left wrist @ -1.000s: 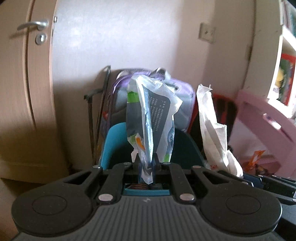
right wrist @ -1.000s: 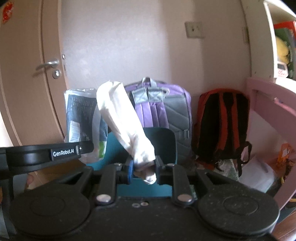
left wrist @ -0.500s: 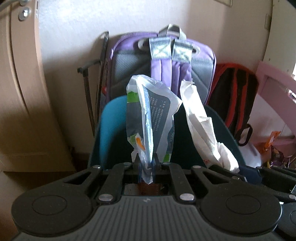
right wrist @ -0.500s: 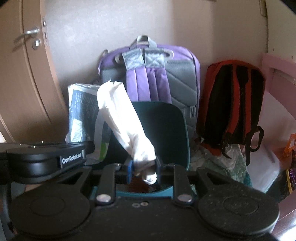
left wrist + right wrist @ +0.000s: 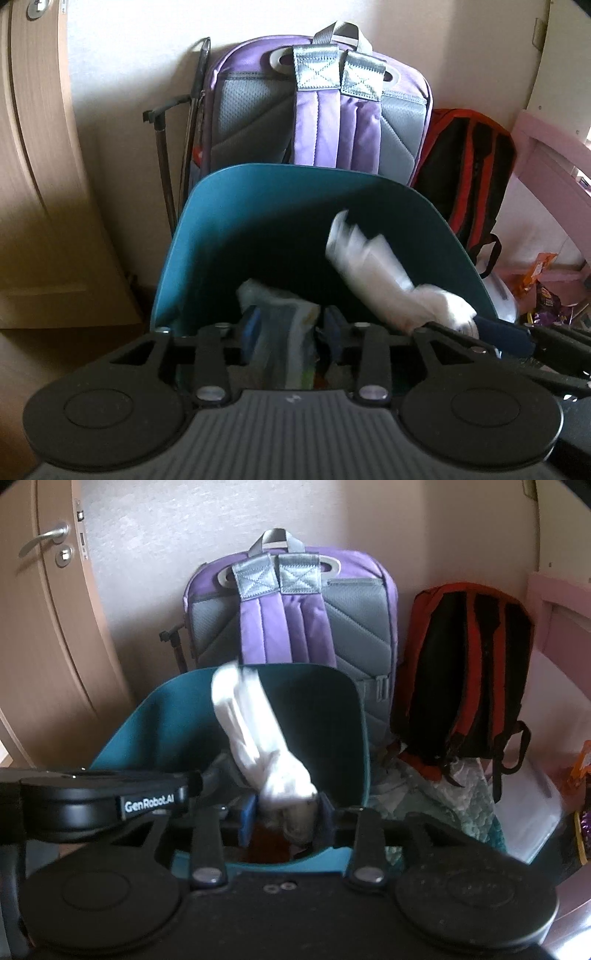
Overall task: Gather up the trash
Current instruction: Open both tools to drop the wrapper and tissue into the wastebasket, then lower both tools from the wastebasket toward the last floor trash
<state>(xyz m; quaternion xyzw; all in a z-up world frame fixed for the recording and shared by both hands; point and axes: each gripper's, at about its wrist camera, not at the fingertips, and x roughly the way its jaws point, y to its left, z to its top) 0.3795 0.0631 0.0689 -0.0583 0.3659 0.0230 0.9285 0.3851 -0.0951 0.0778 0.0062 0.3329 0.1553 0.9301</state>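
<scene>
A teal bin stands on the floor below both grippers; it also shows in the right wrist view. My left gripper is open over the bin's mouth, and a clear plastic wrapper is blurred between its spread fingers, dropping into the bin. My right gripper is open a little over the bin, with a crumpled white paper wrapper blurred between its fingers. That paper wrapper also shows in the left wrist view.
A purple and grey backpack leans on the wall behind the bin, with a red and black backpack to its right. A wooden door is at the left. Pink furniture and loose packets lie at the right.
Both grippers moved forward and down over the bin. The left jaws opened and the plastic wrapper slid down. The right jaws opened a little and the paper wrapper slipped lower.
</scene>
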